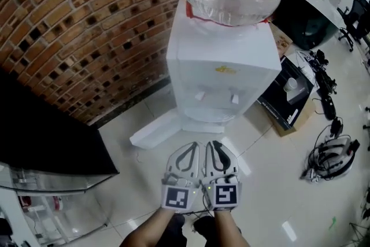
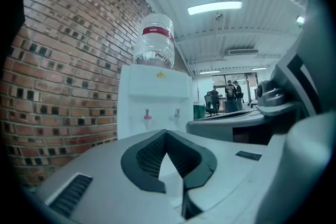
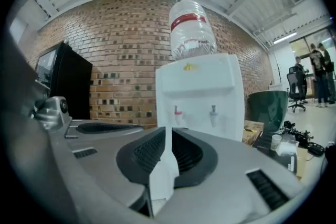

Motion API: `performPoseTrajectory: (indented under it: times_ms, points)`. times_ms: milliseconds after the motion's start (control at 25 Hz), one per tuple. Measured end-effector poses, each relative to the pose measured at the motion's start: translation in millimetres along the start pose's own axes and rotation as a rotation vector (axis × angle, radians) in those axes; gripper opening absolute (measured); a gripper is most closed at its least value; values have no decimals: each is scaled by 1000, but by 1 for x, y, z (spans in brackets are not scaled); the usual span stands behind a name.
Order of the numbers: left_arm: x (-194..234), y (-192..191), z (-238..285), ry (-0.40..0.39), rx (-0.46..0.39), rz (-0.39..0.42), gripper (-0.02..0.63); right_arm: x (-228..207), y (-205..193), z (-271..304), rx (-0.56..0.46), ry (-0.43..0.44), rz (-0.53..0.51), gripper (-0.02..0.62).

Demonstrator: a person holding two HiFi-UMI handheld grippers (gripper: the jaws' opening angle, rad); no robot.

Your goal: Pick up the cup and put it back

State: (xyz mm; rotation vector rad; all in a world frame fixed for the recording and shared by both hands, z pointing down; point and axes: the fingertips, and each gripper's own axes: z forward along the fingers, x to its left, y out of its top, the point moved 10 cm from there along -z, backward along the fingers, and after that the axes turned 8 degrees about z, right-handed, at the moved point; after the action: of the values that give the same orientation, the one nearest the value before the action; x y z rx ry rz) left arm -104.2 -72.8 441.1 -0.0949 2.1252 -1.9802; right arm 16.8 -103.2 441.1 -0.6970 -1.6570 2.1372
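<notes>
A small white cup [image 1: 291,84] stands on a black case [image 1: 283,102] on the floor, right of the white water dispenser [image 1: 222,63]. In the right gripper view the cup [image 3: 276,140] is far off at the right. My two grippers are held side by side in front of the dispenser, both pointing at it. The left gripper [image 1: 192,146] [image 2: 167,132] is shut with nothing in it. The right gripper [image 1: 215,144] [image 3: 169,128] is also shut and holds nothing. Both are well away from the cup.
A brick wall [image 1: 69,20] runs behind the dispenser, and a black cabinet [image 1: 40,136] stands at the left. Cables and a headset [image 1: 332,154] lie on the floor at the right. A green bin [image 3: 268,107] is beside the dispenser. People [image 2: 229,93] stand far off.
</notes>
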Motion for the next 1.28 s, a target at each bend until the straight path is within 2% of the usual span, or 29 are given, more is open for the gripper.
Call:
performPoseTrajectory:
  times_ms: [120,400,560,720,840,1000,1160,1200,1280]
  points:
    - [5,50,-12,11,8,-11,-6,17,47,-20,-11,2,-3,41]
    - [17,174,-23,6,-38,15,-6,50,161,-60,-17,13,-35,41]
    - [22,235,-26,-17,-60,-11,-6,64,226,-81,-73,13,-16,41]
    - [27,284,-30,-52,-96,-3,-6,76,274,-95,-118,12,-8,41]
    - [31,305,-34,-74,-131,-10,-6,85,293,-105,-136,-6,-23,41]
    - [35,317,-46,-126,-150,-7,-6,95,292,-117,-153,-41,-35,41]
    - [39,324,-60,-154,-139,-7,-6,113,293,-126,-154,-9,-22,41]
    - [39,326,-64,-157,-135,-8,-6,118,294,-129,-154,5,-19,3]
    - [37,326,-76,-159,-123,-14,-6,125,294,-140,-146,32,-20,2]
